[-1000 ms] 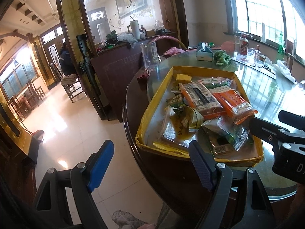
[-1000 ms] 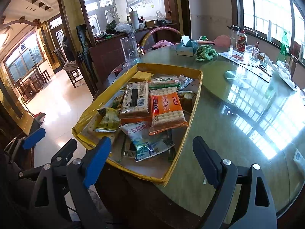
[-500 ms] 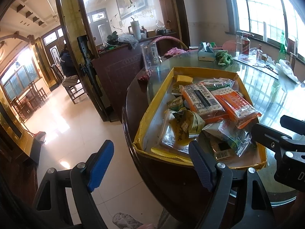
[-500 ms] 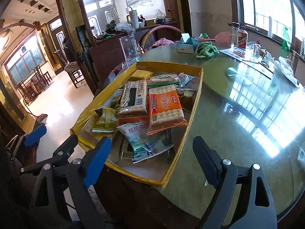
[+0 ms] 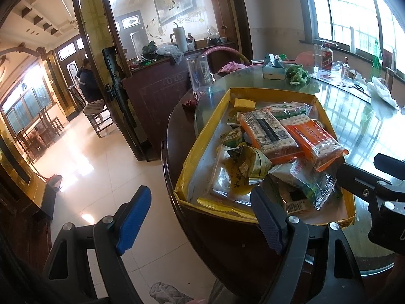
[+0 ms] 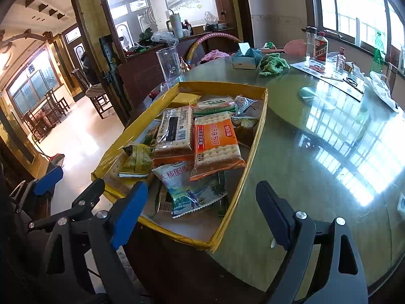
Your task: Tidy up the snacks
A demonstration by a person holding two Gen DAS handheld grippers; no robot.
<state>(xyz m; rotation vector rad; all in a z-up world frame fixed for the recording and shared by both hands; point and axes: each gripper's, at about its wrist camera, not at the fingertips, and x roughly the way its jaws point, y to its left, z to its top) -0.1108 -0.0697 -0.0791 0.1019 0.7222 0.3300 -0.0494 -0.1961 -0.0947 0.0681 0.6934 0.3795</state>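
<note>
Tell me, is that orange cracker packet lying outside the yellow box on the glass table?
No, the orange cracker packet lies inside the yellow box, resting on top of the other snack packets.

I see broad bare stretch of glossy green glass tabletop (image 6: 316,157) right of shallow yellow cardboard tray (image 6: 255,136). Tray open from above, its low walls only barrier. Clear plastic jug (image 6: 170,63), teal tissue box (image 6: 246,59), crumpled green cloth (image 6: 274,64) crowd far edge beyond tray.
</note>
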